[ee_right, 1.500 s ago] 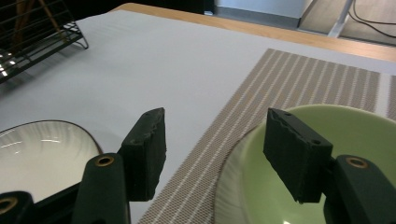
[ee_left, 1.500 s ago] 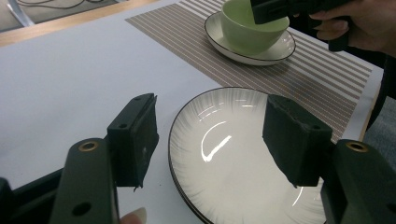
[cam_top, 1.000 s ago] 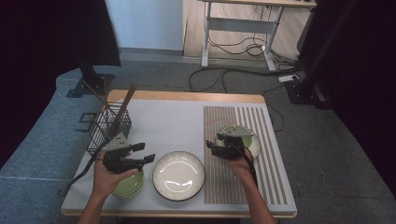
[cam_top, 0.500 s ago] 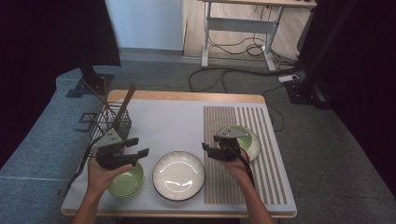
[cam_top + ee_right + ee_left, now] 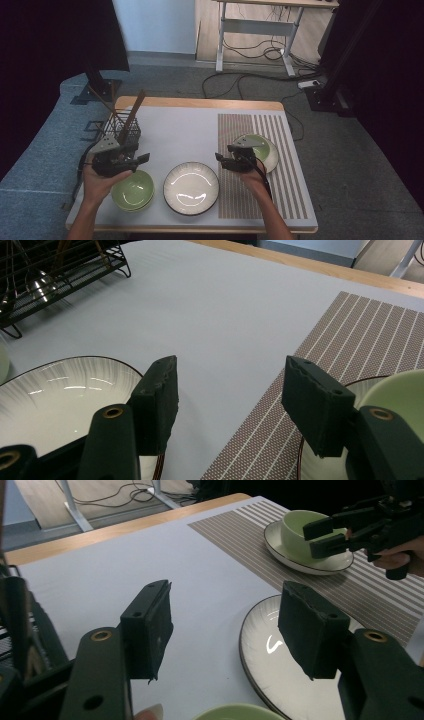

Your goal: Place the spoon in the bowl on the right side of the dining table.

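Although every surface was checked, no brand, label or readable writing was found on any item. The left gripper [image 5: 131, 161] was seen at the table's left side, above the far edge of the green bowl [image 5: 132, 190] and just in front of the wire utensil rack [image 5: 122, 131]; its jaws were spread wide with nothing between them, as confirmed in the left gripper view [image 5: 227, 625]. The right gripper [image 5: 227, 160] was held over the left edge of the striped placemat [image 5: 280, 145], just beside the green cup [image 5: 260, 146] set on its saucer [image 5: 272, 157]; its jaws were likewise parted wide and empty in the right gripper view [image 5: 235, 400]. The white ribbed plate [image 5: 191, 188] was left at the near middle of the table, between the two grippers and untouched. Compared with a second earlier, the left gripper had been lifted slightly and shifted off the bowl toward the rack, so more of the bowl was exposed. The right gripper had been drawn left off the cup, so that the cup and saucer were uncovered. Bowl, plate, cup and rack were not displaced.
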A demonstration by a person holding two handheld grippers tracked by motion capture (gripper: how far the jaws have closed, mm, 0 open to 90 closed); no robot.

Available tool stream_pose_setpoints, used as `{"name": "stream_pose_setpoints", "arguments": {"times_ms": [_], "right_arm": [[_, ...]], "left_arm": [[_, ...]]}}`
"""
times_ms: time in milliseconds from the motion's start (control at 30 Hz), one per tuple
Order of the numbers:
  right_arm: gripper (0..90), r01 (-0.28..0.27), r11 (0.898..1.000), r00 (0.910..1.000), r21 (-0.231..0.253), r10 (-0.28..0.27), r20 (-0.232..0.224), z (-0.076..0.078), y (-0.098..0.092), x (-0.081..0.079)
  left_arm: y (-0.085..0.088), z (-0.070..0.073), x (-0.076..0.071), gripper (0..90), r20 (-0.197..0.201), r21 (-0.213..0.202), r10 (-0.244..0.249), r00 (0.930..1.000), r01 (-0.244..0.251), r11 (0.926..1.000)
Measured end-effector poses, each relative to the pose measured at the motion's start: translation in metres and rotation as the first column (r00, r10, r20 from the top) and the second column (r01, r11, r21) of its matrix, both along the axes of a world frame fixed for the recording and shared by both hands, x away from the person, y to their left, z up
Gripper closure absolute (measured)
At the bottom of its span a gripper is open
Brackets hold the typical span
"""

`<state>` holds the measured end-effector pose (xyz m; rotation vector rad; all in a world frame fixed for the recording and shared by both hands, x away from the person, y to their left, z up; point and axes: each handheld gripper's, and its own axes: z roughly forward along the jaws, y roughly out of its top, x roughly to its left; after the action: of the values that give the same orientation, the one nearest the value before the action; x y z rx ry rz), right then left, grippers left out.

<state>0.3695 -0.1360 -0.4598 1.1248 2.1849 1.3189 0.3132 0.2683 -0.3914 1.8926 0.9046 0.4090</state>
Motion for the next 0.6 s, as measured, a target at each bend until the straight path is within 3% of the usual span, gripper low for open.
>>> {"name": "stream_pose_setpoints", "arguments": {"times_ms": [600], "right_arm": [[39.7, 0.012, 1.0, 0.9999, 0.006, -0.012, 0.0, 0.003, -0.004, -0.004]], "left_arm": [[0.049, 0.01, 0.013, 38.6, -0.002, -0.04, 0.088, 0.9961, -0.088, 0.9953]]}}
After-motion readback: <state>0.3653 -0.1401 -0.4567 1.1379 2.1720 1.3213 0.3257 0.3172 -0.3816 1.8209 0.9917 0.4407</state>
